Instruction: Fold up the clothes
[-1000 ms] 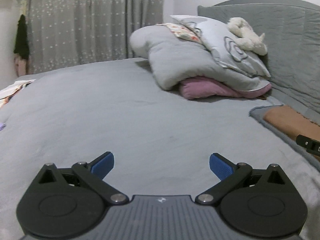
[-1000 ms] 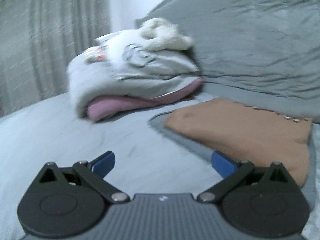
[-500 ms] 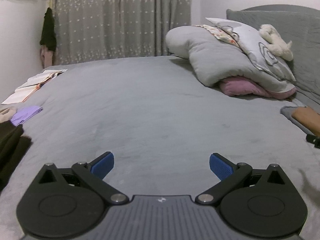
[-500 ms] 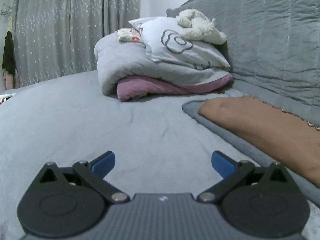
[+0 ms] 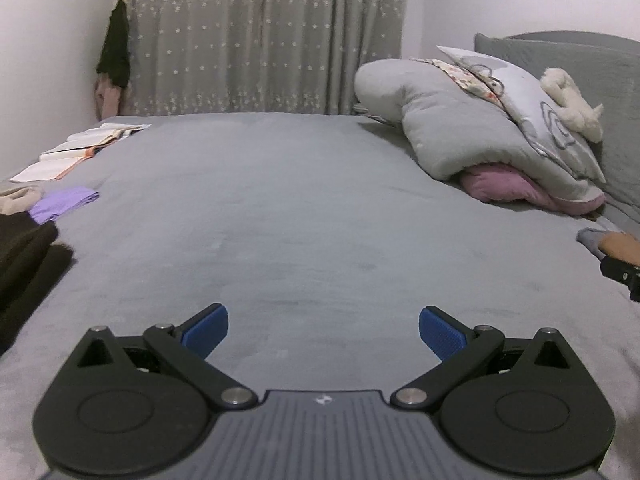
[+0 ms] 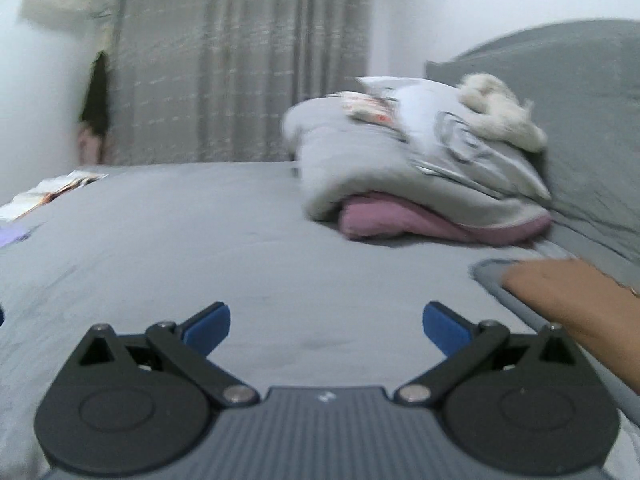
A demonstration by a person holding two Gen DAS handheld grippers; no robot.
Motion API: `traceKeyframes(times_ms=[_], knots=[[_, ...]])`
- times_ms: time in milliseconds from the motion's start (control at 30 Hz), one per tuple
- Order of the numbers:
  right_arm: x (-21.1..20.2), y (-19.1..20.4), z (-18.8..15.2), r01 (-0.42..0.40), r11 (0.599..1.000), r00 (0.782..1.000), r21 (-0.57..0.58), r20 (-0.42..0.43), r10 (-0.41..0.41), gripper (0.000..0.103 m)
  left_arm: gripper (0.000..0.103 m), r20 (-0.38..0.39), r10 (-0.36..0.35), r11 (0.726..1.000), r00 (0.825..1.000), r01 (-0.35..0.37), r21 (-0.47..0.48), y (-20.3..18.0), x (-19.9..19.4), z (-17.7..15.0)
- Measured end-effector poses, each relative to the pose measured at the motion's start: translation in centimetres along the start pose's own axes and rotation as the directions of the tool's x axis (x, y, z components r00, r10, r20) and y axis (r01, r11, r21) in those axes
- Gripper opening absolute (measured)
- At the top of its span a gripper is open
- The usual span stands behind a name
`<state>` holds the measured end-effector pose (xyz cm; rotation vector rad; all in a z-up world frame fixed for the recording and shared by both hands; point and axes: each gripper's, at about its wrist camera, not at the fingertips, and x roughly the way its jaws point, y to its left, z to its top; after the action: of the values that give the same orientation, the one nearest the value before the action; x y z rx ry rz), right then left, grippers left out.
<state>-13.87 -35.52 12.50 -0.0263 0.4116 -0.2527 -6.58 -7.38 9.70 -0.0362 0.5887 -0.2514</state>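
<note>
My left gripper [image 5: 323,330] is open over the bare grey bed [image 5: 304,208], with nothing between its blue pads. At the left edge of the left wrist view lie a dark garment [image 5: 20,256], a folded purple cloth [image 5: 64,202] and a beige piece [image 5: 18,198]. My right gripper [image 6: 326,328] is open too, holding nothing. A tan folded garment [image 6: 576,300] on a grey one [image 6: 490,272] lies to its right. The tan garment [image 5: 620,244] also shows at the right edge of the left wrist view, beside part of the right gripper's body [image 5: 622,274].
A pile of grey bedding and pillows [image 5: 472,132] over a pink blanket [image 5: 508,188], topped by a white plush toy [image 5: 570,100], sits at the head of the bed. Open books [image 5: 76,152] lie at the far left. Curtains [image 5: 268,36] hang behind.
Both views have swung left: the bedding pile has shifted right in the frames, and the clothes and books at the left have come into sight. Both grippers stay open.
</note>
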Motion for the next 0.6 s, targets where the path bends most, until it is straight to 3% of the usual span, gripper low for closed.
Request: traceKeyframes(times_ms=[600], knots=[[-0.4,7.5,1.1,-0.119,0.992,0.993,-0.039,-0.015,0.119,0.103,0.102,-0.049,0.039,0.993,0.998,-0.044,-0.105,4.7,-1.1,-2.1]])
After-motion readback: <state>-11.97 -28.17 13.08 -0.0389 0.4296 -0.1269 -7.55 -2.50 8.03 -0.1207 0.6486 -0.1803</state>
